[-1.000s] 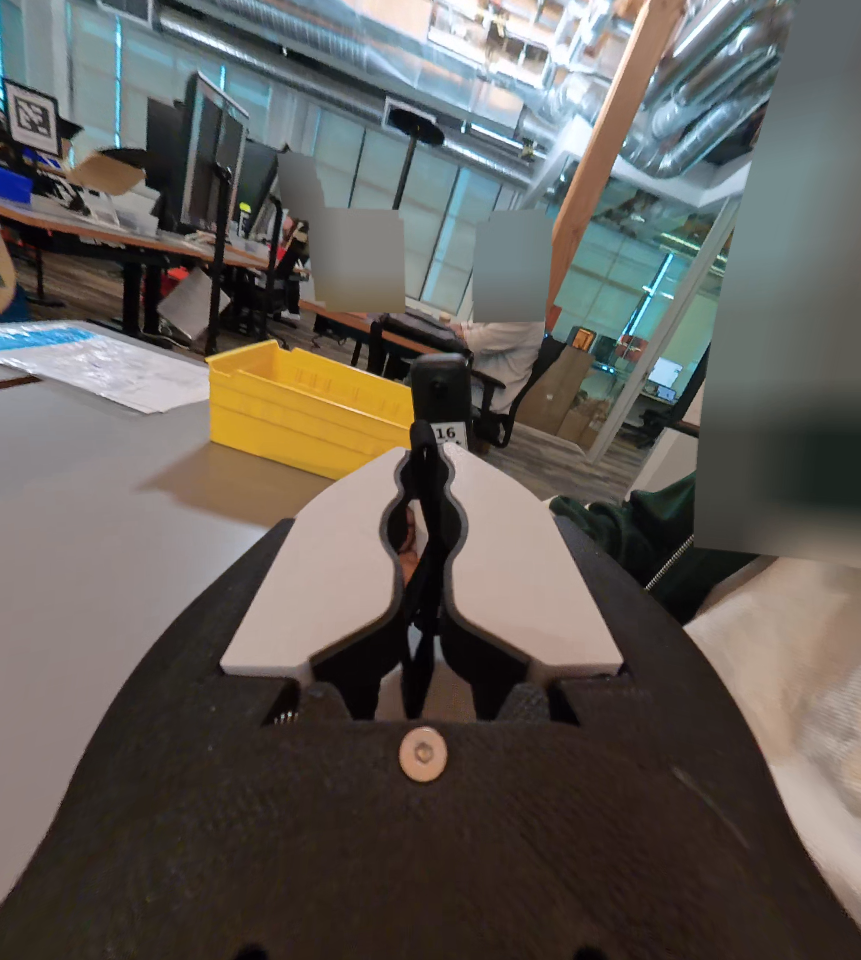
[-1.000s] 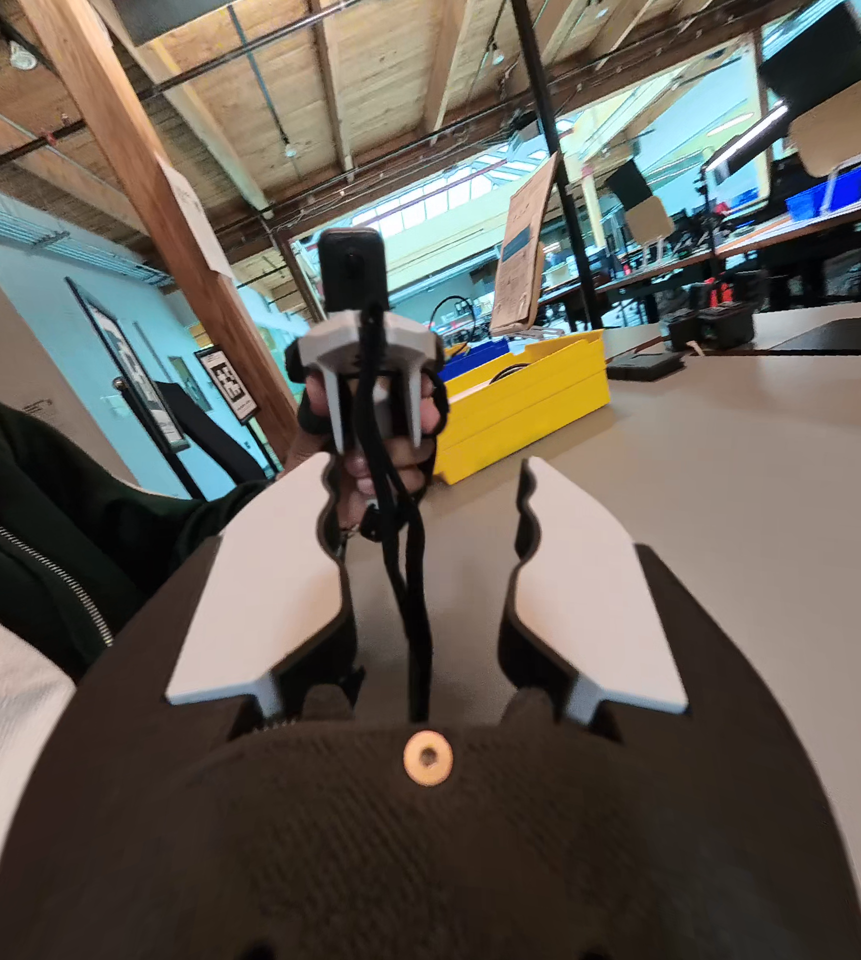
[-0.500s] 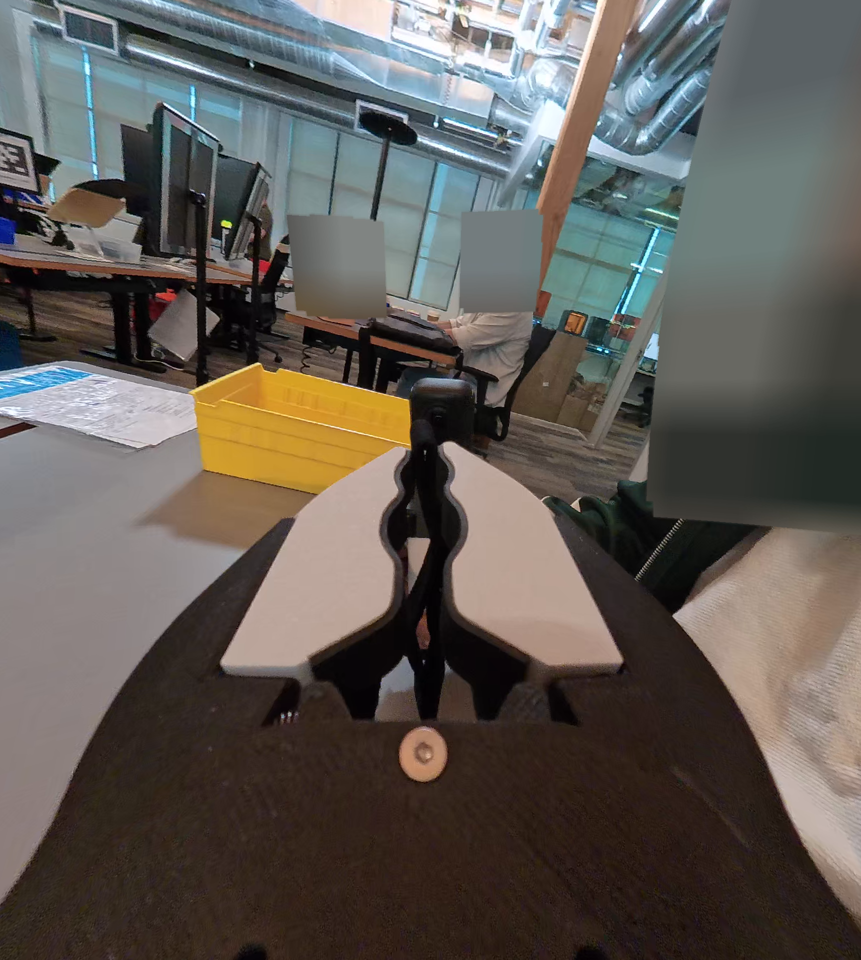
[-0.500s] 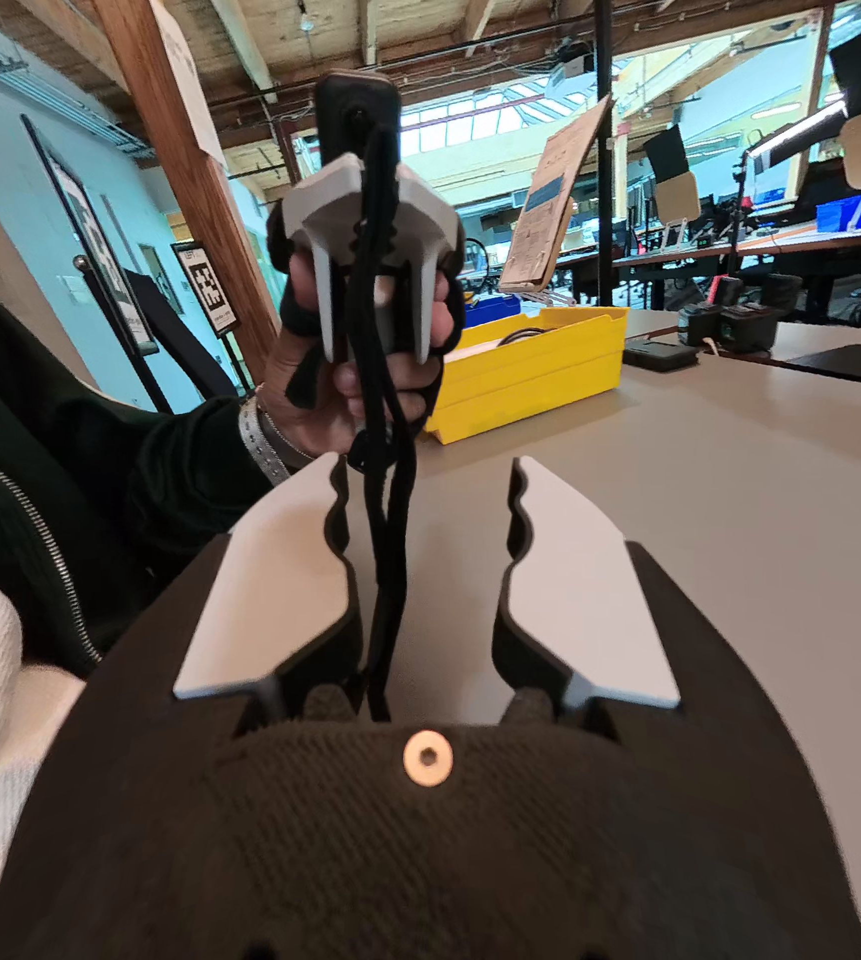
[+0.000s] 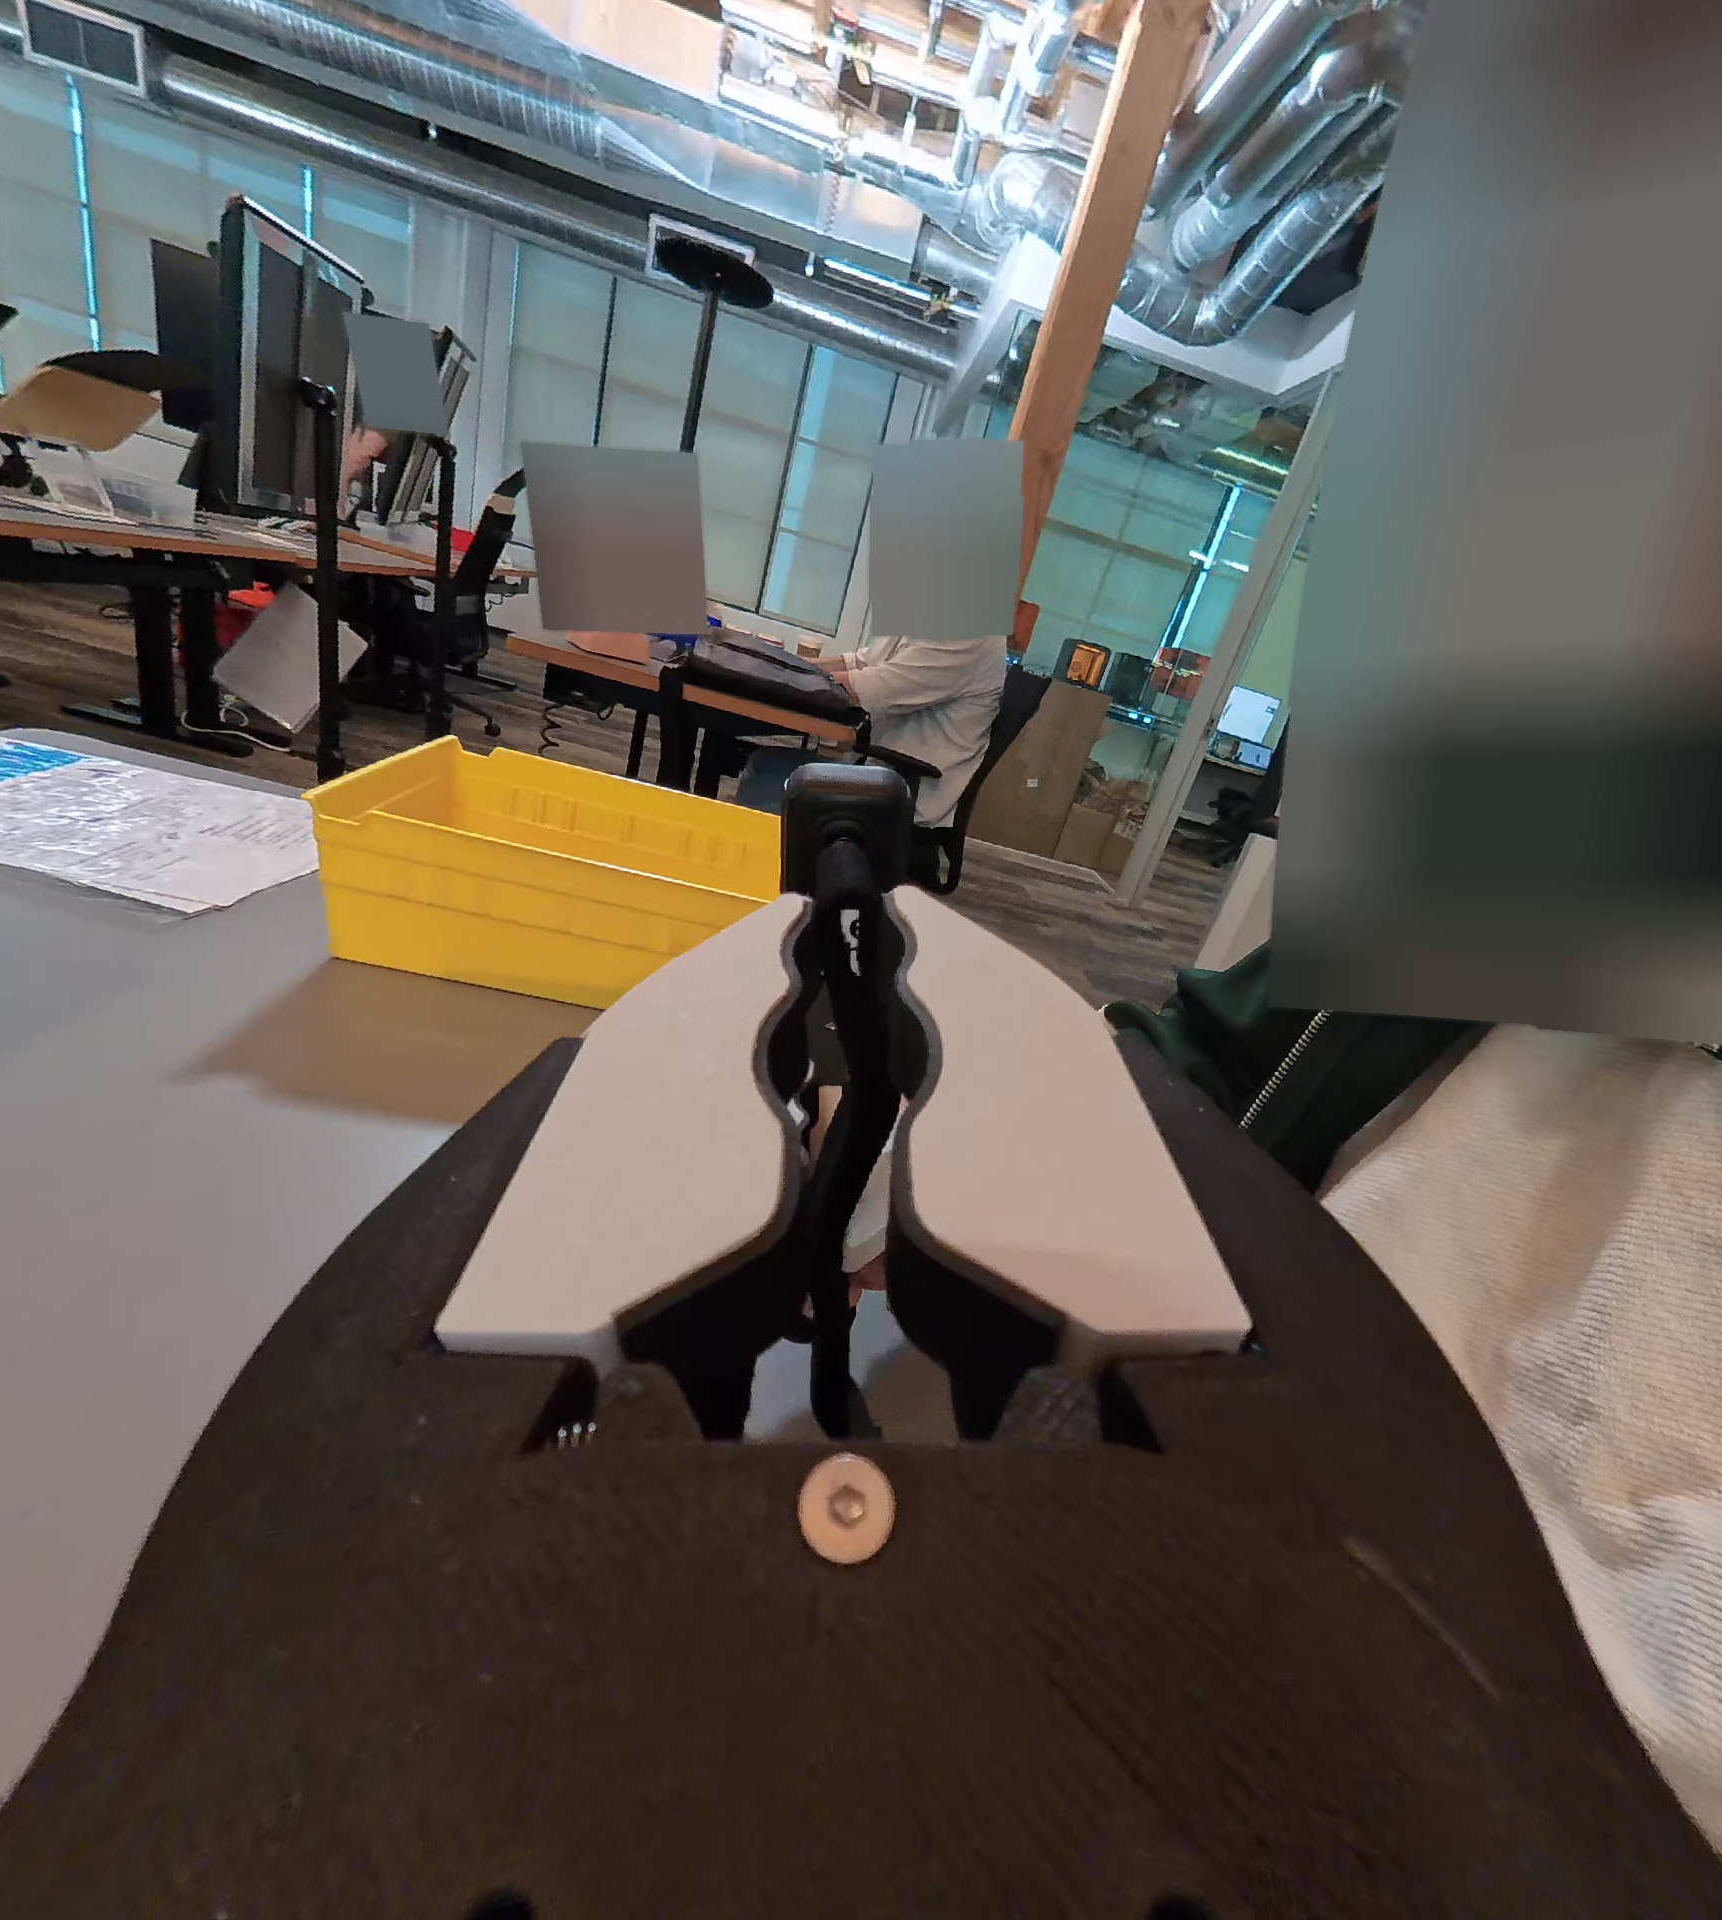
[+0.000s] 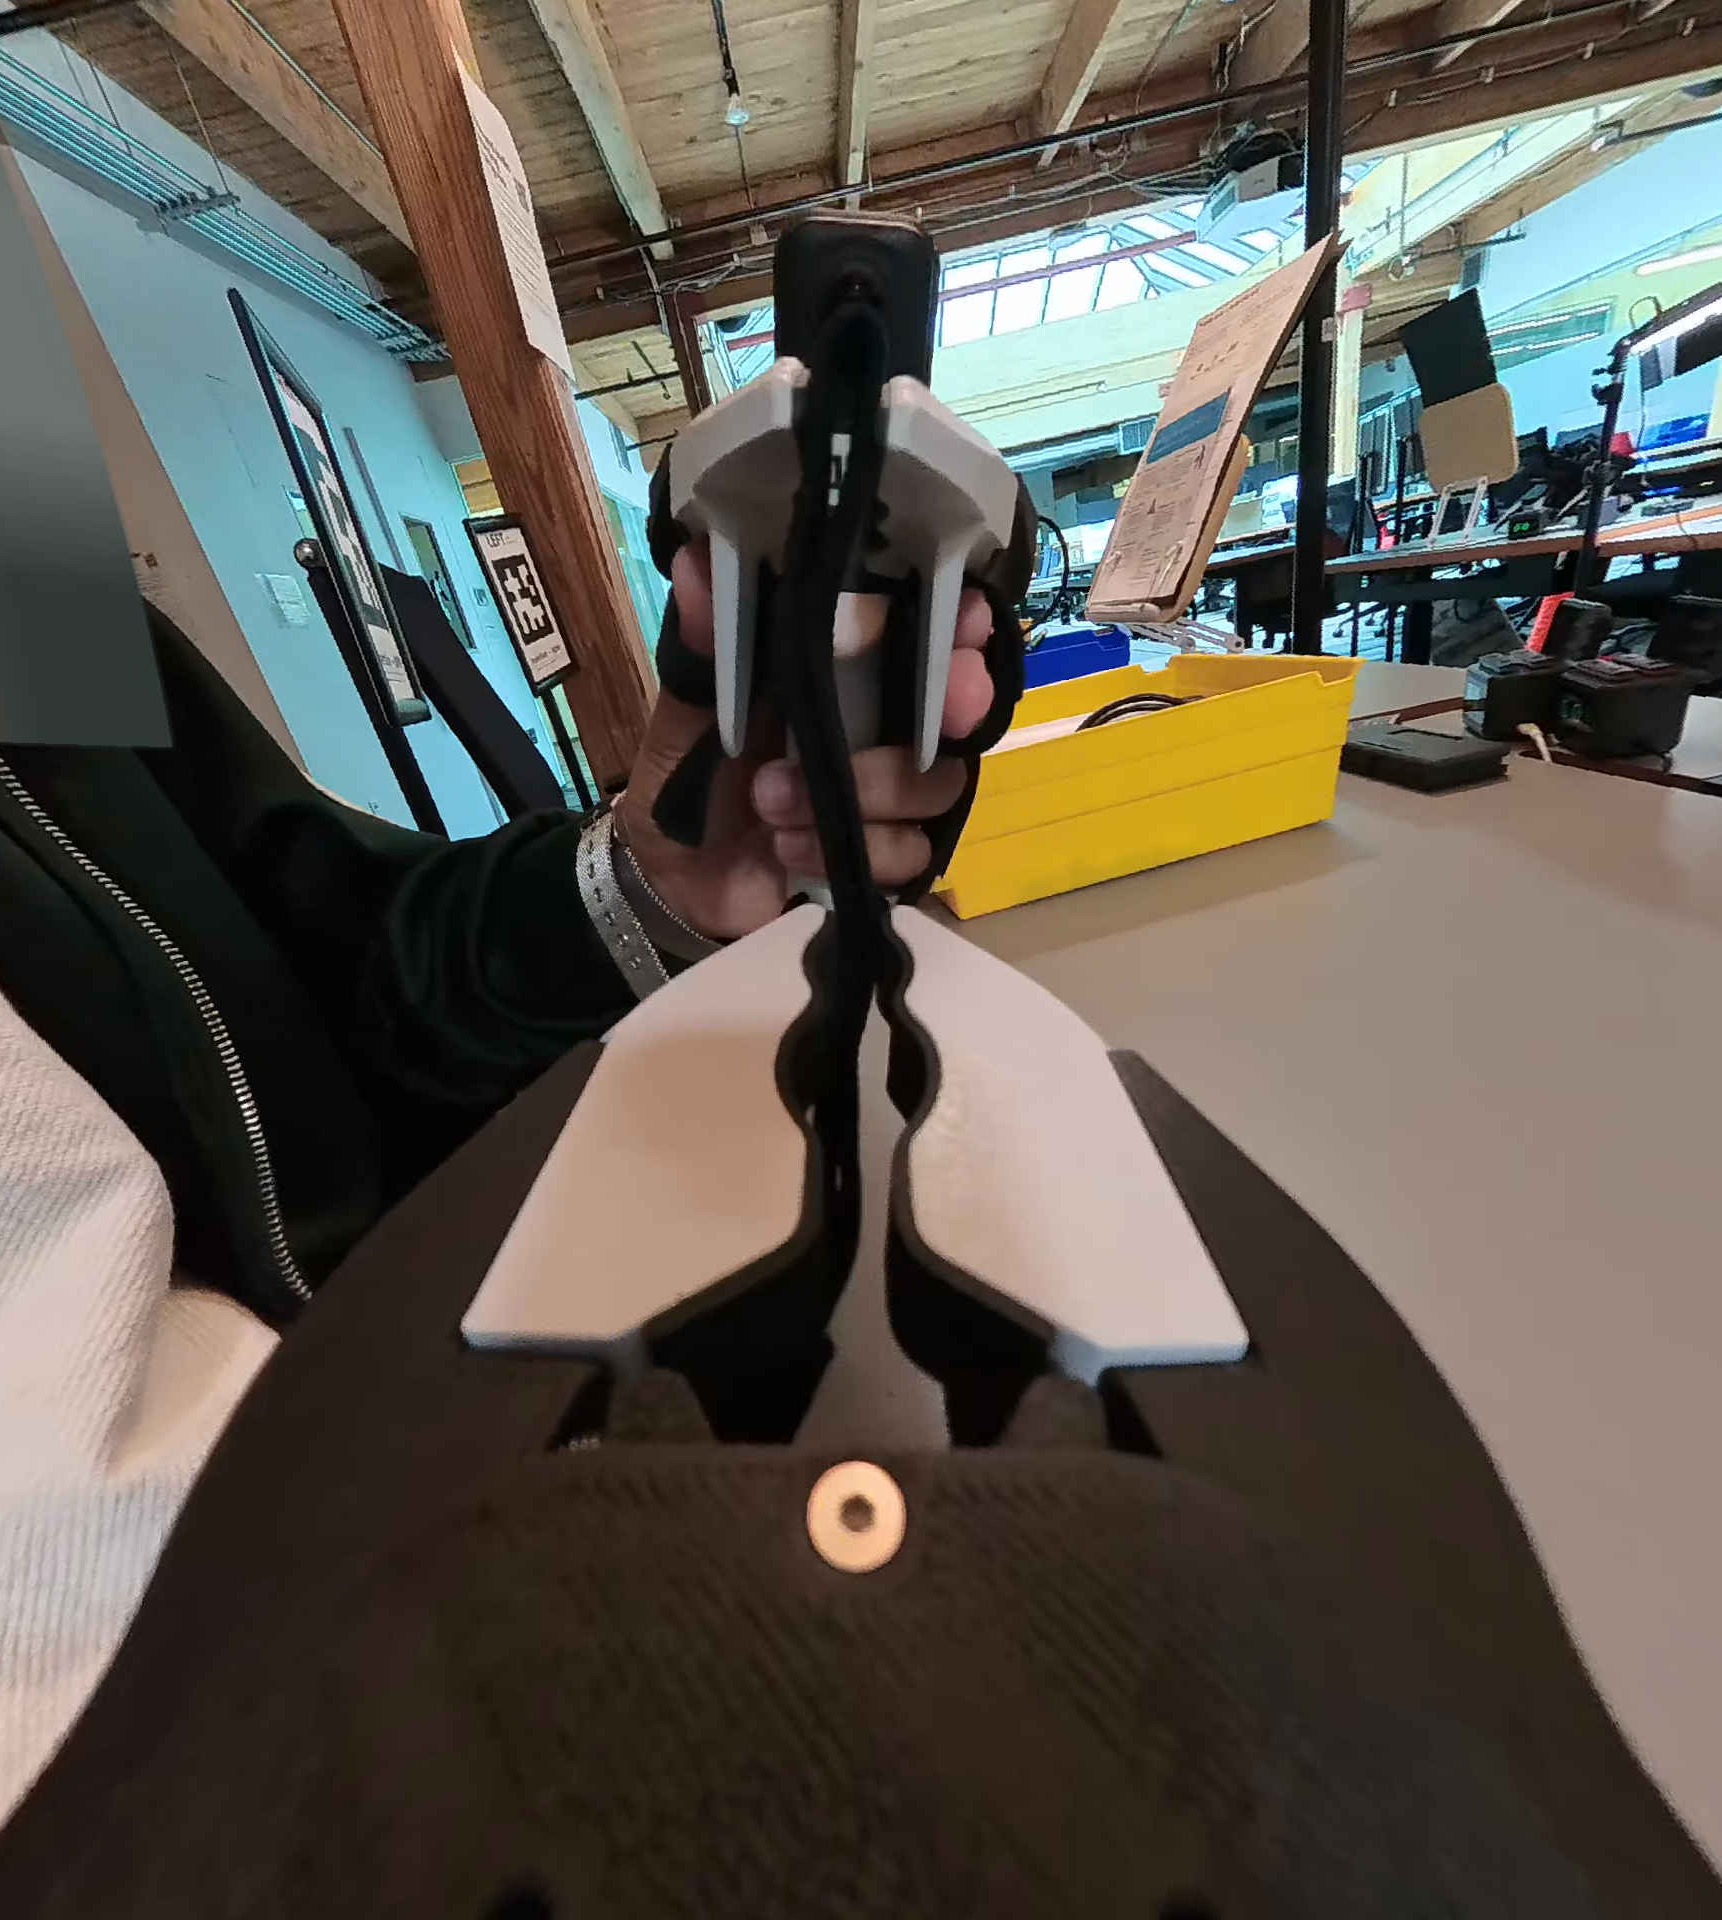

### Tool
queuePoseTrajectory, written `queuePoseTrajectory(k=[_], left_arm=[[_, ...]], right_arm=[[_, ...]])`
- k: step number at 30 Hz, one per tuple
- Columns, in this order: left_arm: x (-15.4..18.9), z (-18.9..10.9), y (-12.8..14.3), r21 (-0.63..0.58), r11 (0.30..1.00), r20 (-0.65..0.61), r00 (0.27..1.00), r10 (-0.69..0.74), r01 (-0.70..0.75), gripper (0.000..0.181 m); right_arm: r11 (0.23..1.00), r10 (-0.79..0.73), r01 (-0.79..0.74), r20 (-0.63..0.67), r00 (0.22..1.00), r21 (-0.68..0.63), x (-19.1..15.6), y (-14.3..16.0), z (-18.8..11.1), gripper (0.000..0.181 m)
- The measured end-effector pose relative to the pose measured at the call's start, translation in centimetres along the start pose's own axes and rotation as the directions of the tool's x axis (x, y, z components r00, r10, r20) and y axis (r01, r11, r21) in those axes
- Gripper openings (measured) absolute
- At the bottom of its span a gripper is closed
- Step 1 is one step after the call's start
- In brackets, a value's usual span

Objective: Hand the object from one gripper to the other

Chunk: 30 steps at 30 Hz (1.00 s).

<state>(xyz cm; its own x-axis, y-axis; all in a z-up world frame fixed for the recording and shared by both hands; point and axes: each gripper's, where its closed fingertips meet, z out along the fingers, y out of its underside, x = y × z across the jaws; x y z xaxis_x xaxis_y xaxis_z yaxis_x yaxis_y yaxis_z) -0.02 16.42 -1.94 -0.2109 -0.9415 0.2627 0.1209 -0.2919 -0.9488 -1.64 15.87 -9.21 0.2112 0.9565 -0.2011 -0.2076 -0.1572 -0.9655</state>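
Observation:
A black cord point(image 6: 821, 665) stretches between both grippers above a grey table point(image 6: 1459, 1039). My right gripper point(image 6: 852, 930) is shut on the cord near its tips. My left gripper point(image 6: 836, 447), held in a hand, faces it head-on just beyond and is shut on the cord's upper part. In the left wrist view my left gripper point(image 5: 846, 925) is shut on the cord point(image 5: 841, 1153), which runs down between the fingers. The right gripper's black camera point(image 5: 844, 821) shows just past the tips; the rest of it is hidden.
A yellow bin point(image 5: 524, 873) stands on the table point(image 5: 109, 1143) ahead left; in the right wrist view it point(image 6: 1148, 769) sits behind the grippers. Papers point(image 5: 88, 821) lie at the far left. Black devices point(image 6: 1563, 686) stand at the table's far right. A person's torso is close by.
My right gripper has closed from open onto the cord. The left gripper has come closer to the right one. The left gripper stays shut on the cord.

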Motion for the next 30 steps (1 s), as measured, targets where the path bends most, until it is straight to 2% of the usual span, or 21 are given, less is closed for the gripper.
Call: queuePoseTrajectory(k=[2, 6, 9, 15, 22, 30], left_arm=[[-0.1, 0.1, -0.1, 0.011, 1.0, 0.004, 1.0, 0.002, -0.002, 0.016], [-1.0, 0.0, -0.2, 0.042, 0.999, 0.046, 0.999, 0.001, -0.003, 0.046], [-2.1, -0.1, 1.1, 0.008, 0.999, 0.059, 0.997, -0.053, 0.052, 0.053], [-3.4, 0.5, 6.5, -0.131, 0.977, 0.018, 0.986, -0.168, 0.169, 0.035], [-2.2, 1.9, 11.0, -0.291, 0.928, -0.044, 0.966, -0.256, 0.233, 0.016], [-2.2, 2.0, 11.6, -0.322, 0.928, -0.033, 0.977, -0.21, 0.189, 0.006]], right_arm=[[1.0, 0.004, -0.004, 0.002, 1.0, 0.004, 0.0, -0.1, 0.0, 0.006], [0.998, 0.036, -0.036, 0.001, 0.999, 0.049, 0.4, -0.8, -0.5, 0.006], [0.988, 0.089, -0.087, -0.013, 0.996, 0.129, 1.3, -2.0, -1.6, 0.006], [0.953, 0.168, -0.151, -0.043, 0.985, 0.264, 2.9, -3.9, -3.6, 0.006], [0.961, 0.144, -0.128, -0.049, 0.988, 0.247, 2.7, -3.8, -3.3, 0.006], [0.962, 0.141, -0.125, -0.048, 0.989, 0.244, 2.6, -3.7, -3.2, 0.007]])
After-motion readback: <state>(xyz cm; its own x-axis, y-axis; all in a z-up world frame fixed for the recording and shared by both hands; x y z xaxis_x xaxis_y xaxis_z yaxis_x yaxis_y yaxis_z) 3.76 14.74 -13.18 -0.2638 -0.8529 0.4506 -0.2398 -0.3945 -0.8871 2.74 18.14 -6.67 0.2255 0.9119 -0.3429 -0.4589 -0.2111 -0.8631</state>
